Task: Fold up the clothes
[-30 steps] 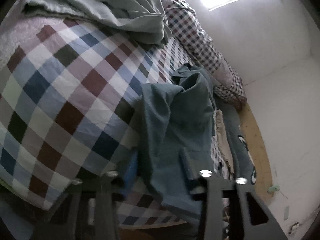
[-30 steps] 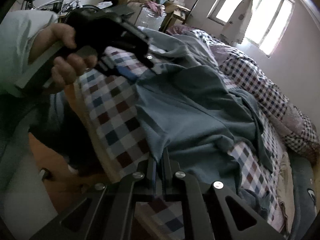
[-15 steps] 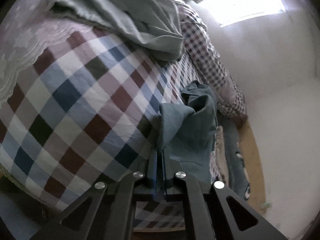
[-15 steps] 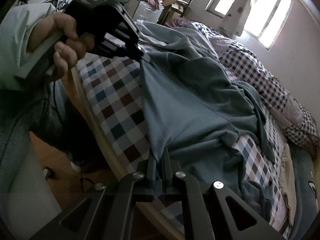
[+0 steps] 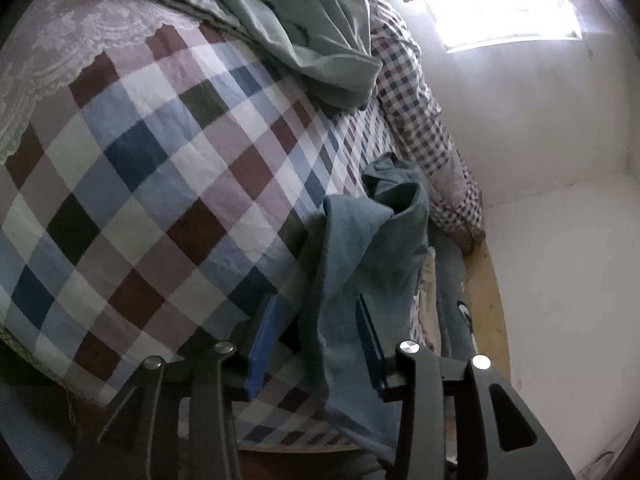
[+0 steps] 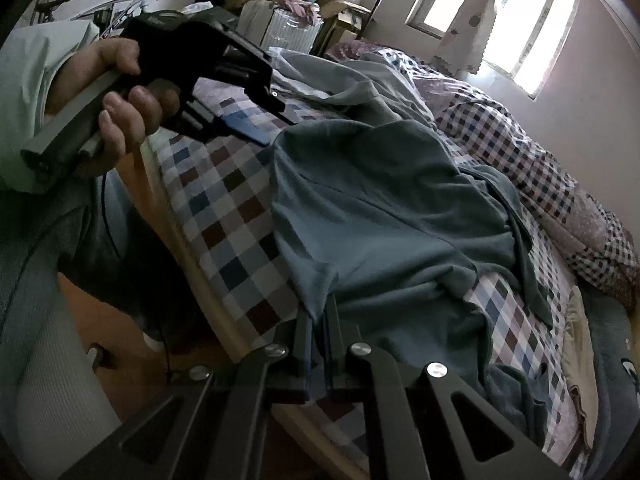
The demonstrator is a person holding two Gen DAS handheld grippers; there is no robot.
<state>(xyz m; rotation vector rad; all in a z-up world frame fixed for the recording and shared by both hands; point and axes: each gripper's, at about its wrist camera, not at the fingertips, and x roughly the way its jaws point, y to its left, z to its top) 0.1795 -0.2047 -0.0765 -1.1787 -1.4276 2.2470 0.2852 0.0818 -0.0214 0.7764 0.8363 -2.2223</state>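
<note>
A big bed with a checked sheet is filling most of both views; a pale green blanket is lying bunched at about twelve o'clock in the left wrist view, and a quilt with small checks is running along the far side toward three o'clock in the right wrist view; a blue-grey shirt is lying spread and wrinkled on the sheet near the bed's edge, in the middle of the right wrist view; the left gripper is sitting at six o'clock in its own view with its jaws moving apart; a fold of the shirt is hanging between its blue pads, loose and not squeezed; a hand at ten o'clock in the right wrist view is holding that tool; the right gripper is at six o'clock in its view, jaws pressed together and pinching the shirt's near edge.
</note>
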